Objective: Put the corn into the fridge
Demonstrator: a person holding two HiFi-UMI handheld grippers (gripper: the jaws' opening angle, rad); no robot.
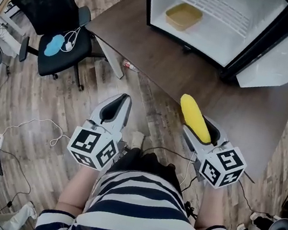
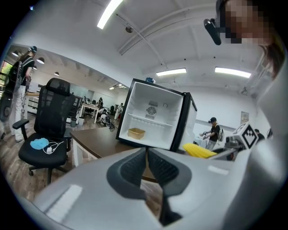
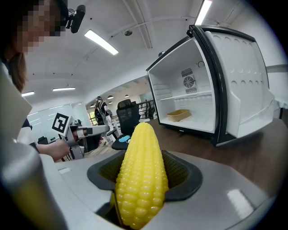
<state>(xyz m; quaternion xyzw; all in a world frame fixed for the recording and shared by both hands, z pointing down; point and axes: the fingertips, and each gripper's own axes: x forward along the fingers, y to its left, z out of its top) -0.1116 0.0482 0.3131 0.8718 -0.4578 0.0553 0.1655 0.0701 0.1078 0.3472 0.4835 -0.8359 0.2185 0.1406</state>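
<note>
Corn (image 3: 141,175) is clamped lengthwise in the right gripper (image 1: 201,125), whose jaws are pressed against its sides, with its rounded tip sticking out past them toward 12 o'clock. It is held in the air near the front edge of the brown surface (image 1: 194,76), well apart from the fridge (image 1: 222,40), which stands on that surface at 12 o'clock with its door (image 1: 279,58) swung wide.

I take this to be the carrying step: the cob is gripped but not yet delivered. The next move calls for a forward reach across the surface and through the open front, a low set-down on the white floor of the compartment or beside the tan tray (image 1: 183,16), and only then a release.

The left gripper (image 2: 147,150) hangs at 9 o'clock of the right one. Its own view shows its jaws drawn together with nothing between them. With the door already open, it seems to have no job.

The right gripper view shows the kernels seated against the ribbed pads and a shelf above the tray. The head view alone shows how far the cob is from the fridge.
</note>
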